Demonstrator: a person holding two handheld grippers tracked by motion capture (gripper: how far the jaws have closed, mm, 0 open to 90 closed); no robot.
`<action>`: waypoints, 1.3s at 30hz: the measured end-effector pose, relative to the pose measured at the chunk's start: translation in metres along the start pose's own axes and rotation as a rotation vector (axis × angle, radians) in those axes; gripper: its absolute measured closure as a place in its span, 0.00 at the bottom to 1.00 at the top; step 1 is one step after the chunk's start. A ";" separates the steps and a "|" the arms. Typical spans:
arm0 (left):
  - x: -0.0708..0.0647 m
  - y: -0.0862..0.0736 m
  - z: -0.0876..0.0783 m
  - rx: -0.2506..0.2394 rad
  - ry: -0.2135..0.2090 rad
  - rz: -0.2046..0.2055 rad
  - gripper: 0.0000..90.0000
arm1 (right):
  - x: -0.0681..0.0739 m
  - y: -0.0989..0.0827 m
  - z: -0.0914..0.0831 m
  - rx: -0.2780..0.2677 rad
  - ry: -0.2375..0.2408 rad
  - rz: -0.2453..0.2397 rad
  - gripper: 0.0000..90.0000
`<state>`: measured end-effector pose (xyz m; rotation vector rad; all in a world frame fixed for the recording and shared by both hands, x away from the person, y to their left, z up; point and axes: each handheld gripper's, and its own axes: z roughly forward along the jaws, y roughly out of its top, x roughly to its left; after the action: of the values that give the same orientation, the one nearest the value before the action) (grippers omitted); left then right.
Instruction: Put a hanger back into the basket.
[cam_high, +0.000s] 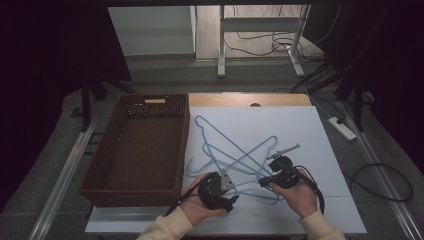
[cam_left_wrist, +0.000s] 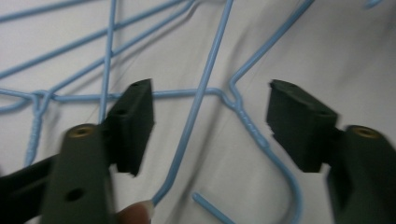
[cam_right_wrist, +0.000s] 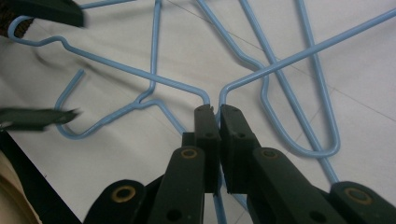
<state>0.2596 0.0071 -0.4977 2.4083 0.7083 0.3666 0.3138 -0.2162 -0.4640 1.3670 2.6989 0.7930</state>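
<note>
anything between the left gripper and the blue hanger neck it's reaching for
Nothing visible blocks it. The left gripper already straddles the twisted neck of a blue hanger with open jaws, though a second hanger's wire crosses the same gap and could get pinched too.

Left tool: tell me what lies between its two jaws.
In the left gripper view, blue wire hangers on the white sheet lie between the open jaws of the left tool: one wire crosses the gap, beside a twisted neck and hook. Neither jaw touches them.
</note>
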 end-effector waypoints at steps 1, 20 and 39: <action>0.001 0.000 0.003 0.010 -0.004 -0.002 0.45 | 0.000 0.000 0.000 -0.001 0.000 -0.001 0.96; 0.001 0.006 -0.009 -0.077 0.001 0.064 0.97 | -0.006 -0.004 -0.031 -0.257 0.004 -0.035 0.65; 0.022 0.024 -0.070 -0.266 -0.065 -0.057 0.98 | -0.039 -0.046 -0.099 -0.719 -0.030 -0.004 0.43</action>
<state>0.2588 0.0358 -0.4263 2.1353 0.6542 0.3347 0.2801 -0.3114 -0.4063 1.1589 2.0393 1.5153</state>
